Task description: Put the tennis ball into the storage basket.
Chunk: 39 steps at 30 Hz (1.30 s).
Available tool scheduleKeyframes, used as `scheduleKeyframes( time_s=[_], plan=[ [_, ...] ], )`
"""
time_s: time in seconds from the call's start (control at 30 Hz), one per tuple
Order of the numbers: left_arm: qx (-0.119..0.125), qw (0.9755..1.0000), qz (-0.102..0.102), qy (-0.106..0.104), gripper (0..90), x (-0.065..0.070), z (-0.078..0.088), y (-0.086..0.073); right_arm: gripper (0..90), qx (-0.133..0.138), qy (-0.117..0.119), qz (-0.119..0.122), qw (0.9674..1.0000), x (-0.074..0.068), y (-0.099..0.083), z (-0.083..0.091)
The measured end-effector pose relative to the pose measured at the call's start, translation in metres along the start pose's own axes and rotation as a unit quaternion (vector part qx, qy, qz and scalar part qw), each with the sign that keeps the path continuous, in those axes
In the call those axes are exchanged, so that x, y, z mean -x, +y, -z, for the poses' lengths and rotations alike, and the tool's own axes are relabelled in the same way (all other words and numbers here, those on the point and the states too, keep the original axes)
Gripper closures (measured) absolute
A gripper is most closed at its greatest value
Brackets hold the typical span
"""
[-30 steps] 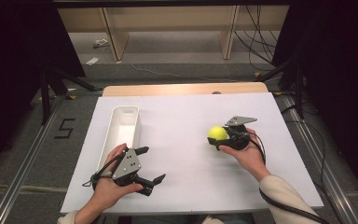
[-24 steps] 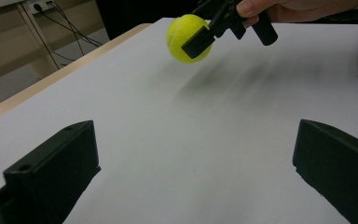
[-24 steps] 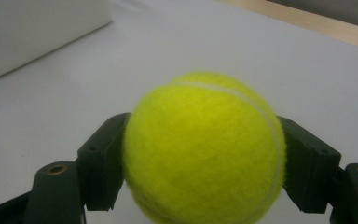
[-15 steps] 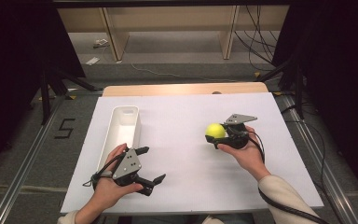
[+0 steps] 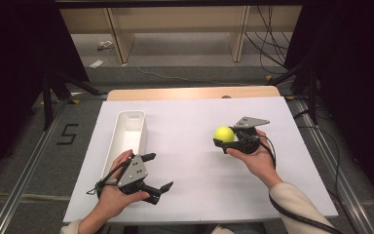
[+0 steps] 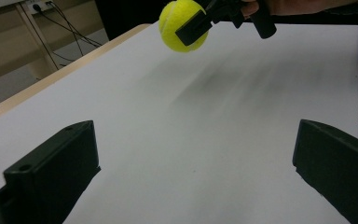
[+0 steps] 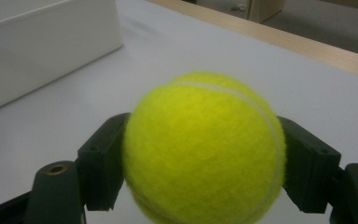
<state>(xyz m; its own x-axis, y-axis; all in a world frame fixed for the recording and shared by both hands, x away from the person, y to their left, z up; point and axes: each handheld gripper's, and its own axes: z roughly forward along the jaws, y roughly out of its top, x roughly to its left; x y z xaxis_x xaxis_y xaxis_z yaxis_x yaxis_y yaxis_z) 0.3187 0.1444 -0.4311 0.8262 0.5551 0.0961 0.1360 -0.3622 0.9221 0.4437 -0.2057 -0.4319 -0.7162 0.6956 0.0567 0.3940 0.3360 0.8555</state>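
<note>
Two grippers worked over the white tabletop (image 5: 195, 195); the right gripper (image 5: 225, 140) pinched a ball (image 5: 223, 133) between its black jaws, one jaw pressed to each side as the right gripper view showed (image 7: 205, 149); the ball hung right of the tabletop's middle, apparently lifted clear of the surface, though the gap beneath it could not be made out with certainty; the left gripper (image 5: 158, 173) sat near the front edge, jaws spread wide and holding nothing, its own camera looking across bare white toward the ball (image 6: 182, 24); a long white bin (image 5: 118, 146) stood along the left side, just beside the left hand (image 5: 114, 195) and well apart from the ball. The step in hand looked to be the carry, with the grasp already made; the bin seemed the likely goal. The next move would call for a steady sweep leftward across the tabletop, the grip kept firm on the round felt, then a release only once the ball sat over the bin's open top.
</note>
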Motion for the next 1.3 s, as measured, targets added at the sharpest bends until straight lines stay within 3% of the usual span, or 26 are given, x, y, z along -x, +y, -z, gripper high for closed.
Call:
scheduleKeyframes(
  time_s=[1.3],
  plan=[
    [0.003,1.0,-0.003,-0.001,0.0,-0.001,0.0,0.001,26.7,0.04,0.036,0.022,0.9983,-0.029,0.036,-0.01]
  ],
)
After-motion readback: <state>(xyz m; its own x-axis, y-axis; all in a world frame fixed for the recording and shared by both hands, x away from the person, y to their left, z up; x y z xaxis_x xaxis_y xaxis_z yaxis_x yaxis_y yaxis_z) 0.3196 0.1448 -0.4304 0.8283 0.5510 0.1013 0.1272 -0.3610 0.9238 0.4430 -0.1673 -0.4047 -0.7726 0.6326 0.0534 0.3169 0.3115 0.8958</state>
